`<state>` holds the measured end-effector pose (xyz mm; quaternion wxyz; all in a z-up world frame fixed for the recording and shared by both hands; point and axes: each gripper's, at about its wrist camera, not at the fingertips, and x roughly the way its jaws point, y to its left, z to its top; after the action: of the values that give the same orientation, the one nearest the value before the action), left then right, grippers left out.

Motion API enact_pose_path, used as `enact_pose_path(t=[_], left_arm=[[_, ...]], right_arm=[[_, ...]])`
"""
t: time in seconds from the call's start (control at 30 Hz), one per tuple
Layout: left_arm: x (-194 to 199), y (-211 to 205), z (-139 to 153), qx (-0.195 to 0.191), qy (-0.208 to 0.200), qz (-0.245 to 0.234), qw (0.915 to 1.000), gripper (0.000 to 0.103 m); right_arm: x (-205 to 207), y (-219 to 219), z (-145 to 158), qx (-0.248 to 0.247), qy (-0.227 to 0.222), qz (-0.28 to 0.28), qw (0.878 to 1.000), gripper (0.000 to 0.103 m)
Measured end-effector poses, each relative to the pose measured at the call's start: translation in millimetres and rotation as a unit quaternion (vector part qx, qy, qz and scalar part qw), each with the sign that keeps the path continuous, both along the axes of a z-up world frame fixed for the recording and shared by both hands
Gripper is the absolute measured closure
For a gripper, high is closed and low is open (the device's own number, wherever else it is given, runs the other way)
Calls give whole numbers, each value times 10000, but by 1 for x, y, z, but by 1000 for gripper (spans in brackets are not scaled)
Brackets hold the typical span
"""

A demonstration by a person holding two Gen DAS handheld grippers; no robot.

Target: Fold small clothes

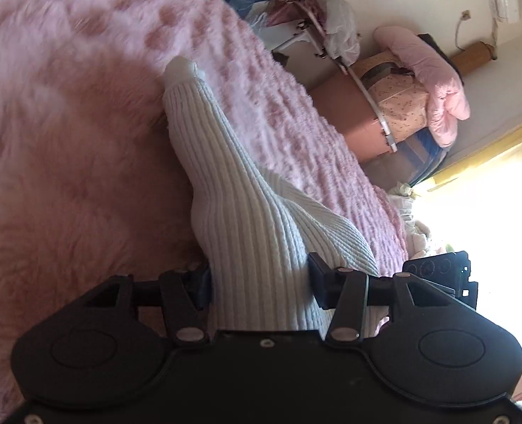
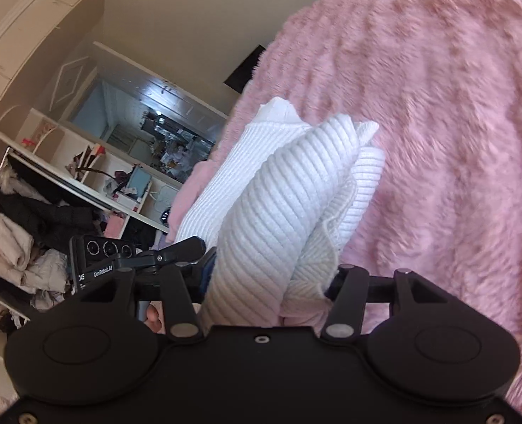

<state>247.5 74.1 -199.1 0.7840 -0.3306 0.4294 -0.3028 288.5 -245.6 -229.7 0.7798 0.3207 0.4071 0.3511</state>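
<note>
A white ribbed knit garment [image 1: 239,212] hangs bunched between the fingers of my left gripper [image 1: 261,282], which is shut on it above the fluffy pink blanket [image 1: 66,123]. Its far end trails down toward the blanket. In the right wrist view the same white garment [image 2: 278,205] is bunched in folds between the fingers of my right gripper [image 2: 268,282], which is shut on it. The left gripper [image 2: 105,258] shows beside it at the left, close by. The right gripper [image 1: 441,275] shows at the right edge of the left wrist view.
The pink blanket [image 2: 437,141] covers the bed. Beyond the bed's edge stand stacked boxes and a pink quilt [image 1: 430,81] against the wall. A bright window [image 1: 490,212] is at right. Open wardrobe shelves with piled clothes [image 2: 21,233] are at left in the right wrist view.
</note>
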Motion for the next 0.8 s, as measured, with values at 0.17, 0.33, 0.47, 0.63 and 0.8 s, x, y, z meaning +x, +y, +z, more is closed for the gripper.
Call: enact_pose_path(t=[0.17, 0.33, 0.47, 0.63, 0.8], left_arm=[[-7, 16, -33, -192, 198, 197, 9994, 47], [-28, 28, 5, 360, -174, 166, 9991, 48], [-56, 26, 50, 812, -852, 112, 9930, 47], [-72, -16, 75, 1112, -1178, -168, 9866, 46], [-84, -63, 57, 1500, -1191, -505, 9802, 45]], right_arm=[[-15, -6, -46, -67, 173, -251, 9995, 47], [-29, -21, -31, -135, 239, -479, 9985, 41], [-49, -34, 11, -902, -239, -882, 9917, 39], [-69, -14, 60, -1428, -1340, -1060, 9749, 40], [-60, 31, 50, -1941, -1574, -580, 9665, 46]])
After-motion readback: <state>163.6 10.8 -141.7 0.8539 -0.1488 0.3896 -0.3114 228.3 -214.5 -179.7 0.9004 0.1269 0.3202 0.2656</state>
